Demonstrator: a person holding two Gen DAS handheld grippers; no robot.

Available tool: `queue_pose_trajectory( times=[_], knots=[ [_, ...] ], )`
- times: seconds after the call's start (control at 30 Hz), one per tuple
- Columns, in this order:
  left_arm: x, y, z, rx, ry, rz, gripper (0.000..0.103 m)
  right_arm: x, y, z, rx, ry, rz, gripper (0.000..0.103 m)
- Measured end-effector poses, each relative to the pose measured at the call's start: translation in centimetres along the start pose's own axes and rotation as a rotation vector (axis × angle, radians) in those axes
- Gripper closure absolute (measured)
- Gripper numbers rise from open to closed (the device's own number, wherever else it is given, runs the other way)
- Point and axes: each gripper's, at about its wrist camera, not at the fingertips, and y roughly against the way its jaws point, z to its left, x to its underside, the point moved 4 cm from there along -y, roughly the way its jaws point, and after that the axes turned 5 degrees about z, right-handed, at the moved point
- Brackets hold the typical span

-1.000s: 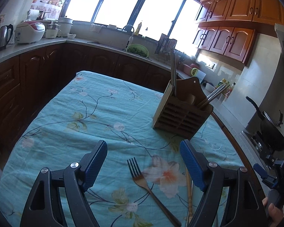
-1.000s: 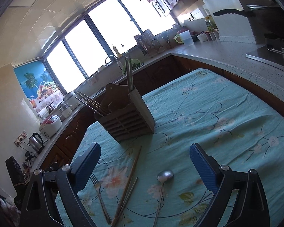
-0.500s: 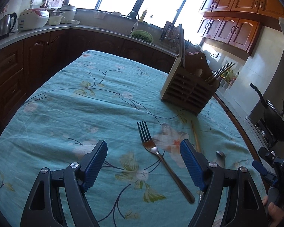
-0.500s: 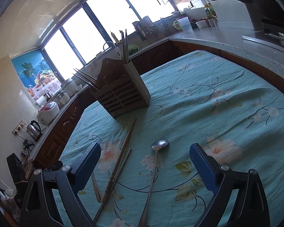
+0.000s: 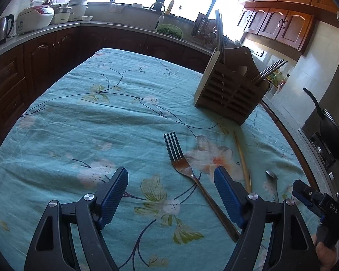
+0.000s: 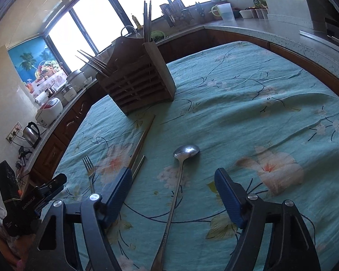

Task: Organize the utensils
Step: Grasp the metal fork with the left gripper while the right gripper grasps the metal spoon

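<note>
Teal floral cloth covers the surface [image 5: 83,122], with the rack [image 5: 231,90] at its far side. Left fingers [image 5: 115,194] are spread above the fork [image 5: 192,176]; right fingers [image 6: 228,194] are spread, straddling the spoon [image 6: 178,180], chopsticks [image 6: 142,140] just left.

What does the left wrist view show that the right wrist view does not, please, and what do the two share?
Only the left wrist view shows the whole fork between the open left gripper fingers, plus the wooden wall cabinets. Only the right wrist view shows the spoon full length between the open right gripper fingers, and the white jug. Both show the wooden utensil holder, chopsticks, floral tablecloth, rice cooker and kettle.
</note>
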Motion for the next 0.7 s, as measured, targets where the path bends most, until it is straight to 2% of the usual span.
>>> queue_pose_trajectory(
  times=[0.2,0.33,0.5,0.57,0.7],
  knots=[
    [-1.6,-2.2,-0.3,0.002,-0.013,0.057,0.03,-0.2,-1.4,-0.3,0.011,0.009,0.062,0.05],
    [-2.6,-4.2,-0.6,-0.003,-0.035,0.109,0.038,-0.1,-2.9,-0.2,0.011,0.028,0.136,0.055],
    [-3.8,-6.9,-1.0,-0.004,-0.073,0.159,0.045,-1.0,-3.6,0.2,-0.01,0.048,0.174,0.057],
    [-4.2,-7.7,-1.1,-0.001,-0.086,0.161,0.05,-1.2,-3.9,0.2,-0.021,0.051,0.19,0.064],
    [-4.5,-8.7,-1.4,-0.009,-0.133,0.162,0.07,-1.6,-4.5,0.2,-0.035,0.06,0.206,0.072]
  ],
)
